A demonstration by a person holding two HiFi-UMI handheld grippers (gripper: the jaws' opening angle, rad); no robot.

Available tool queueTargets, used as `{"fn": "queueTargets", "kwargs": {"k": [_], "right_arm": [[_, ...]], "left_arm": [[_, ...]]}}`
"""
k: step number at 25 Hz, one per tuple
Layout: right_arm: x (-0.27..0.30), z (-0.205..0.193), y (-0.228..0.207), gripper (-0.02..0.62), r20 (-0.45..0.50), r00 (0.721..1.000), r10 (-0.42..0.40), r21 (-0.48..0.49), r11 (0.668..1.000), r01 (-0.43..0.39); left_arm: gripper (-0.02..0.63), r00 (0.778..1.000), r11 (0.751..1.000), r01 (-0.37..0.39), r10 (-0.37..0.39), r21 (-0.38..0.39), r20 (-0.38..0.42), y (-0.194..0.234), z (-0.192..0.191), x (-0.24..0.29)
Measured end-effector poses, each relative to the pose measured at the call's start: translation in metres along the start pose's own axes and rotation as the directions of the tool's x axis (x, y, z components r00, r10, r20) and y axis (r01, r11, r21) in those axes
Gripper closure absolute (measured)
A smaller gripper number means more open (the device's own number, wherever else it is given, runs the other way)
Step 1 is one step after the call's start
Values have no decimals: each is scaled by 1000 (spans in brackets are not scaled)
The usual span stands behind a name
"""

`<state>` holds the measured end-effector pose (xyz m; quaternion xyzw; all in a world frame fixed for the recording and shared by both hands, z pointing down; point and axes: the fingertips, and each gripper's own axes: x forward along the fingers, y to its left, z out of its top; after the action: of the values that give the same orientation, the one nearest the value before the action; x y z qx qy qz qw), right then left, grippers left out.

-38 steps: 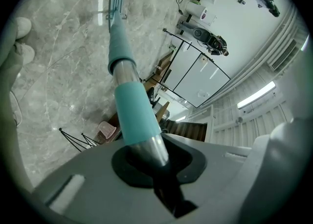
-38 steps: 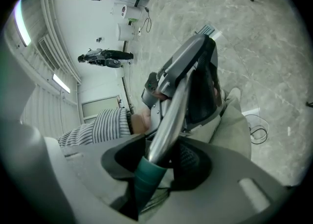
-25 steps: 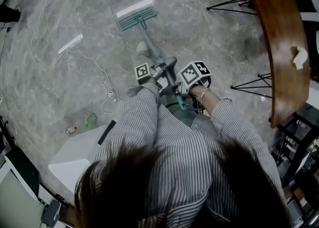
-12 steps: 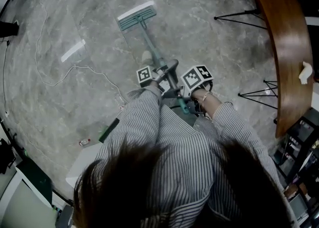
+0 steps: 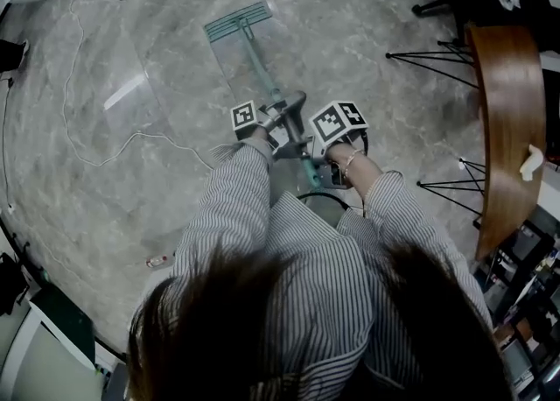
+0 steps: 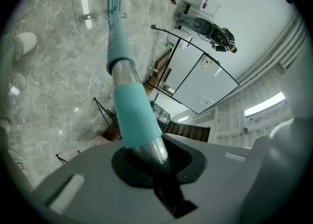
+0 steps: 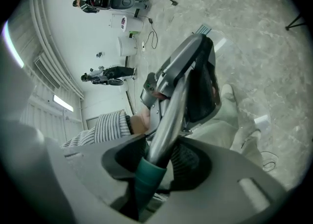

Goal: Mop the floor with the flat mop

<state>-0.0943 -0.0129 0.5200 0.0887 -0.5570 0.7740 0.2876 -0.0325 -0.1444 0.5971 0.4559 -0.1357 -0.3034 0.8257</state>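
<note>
The flat mop [image 5: 238, 23] is laid w/ its teal head flat on the grey marbled floor [image 5: 376, 58], ahead of the person. Its metal shaft w/ teal sleeves is clamped by the left hand-held gripper [image 5: 276, 116] and, nearer the top end, by the right hand-held gripper [image 5: 308, 156].

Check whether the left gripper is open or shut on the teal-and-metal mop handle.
Shut: the left gripper has its jaws closed around the teal-and-metal mop handle.
</note>
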Motion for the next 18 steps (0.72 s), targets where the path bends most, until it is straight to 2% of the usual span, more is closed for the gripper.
{"fn": "queueTargets", "kwargs": {"k": [5,13,18], "right_arm": [[7,76,35,448,10,1000,-6,-2,1000,6],[6,177,66,451,14,999,-30,-21,999,30],[10,238,82,453,16,1000,-22,-18,1000,22]], "left_arm": [[568,1000,1000,14,-14,0,-9,-43,69,18],[566,1000,1000,3,-2,30,-25,-89,160,52],[563,996,998,-52,55,46,-66,-109,211,70]]}}
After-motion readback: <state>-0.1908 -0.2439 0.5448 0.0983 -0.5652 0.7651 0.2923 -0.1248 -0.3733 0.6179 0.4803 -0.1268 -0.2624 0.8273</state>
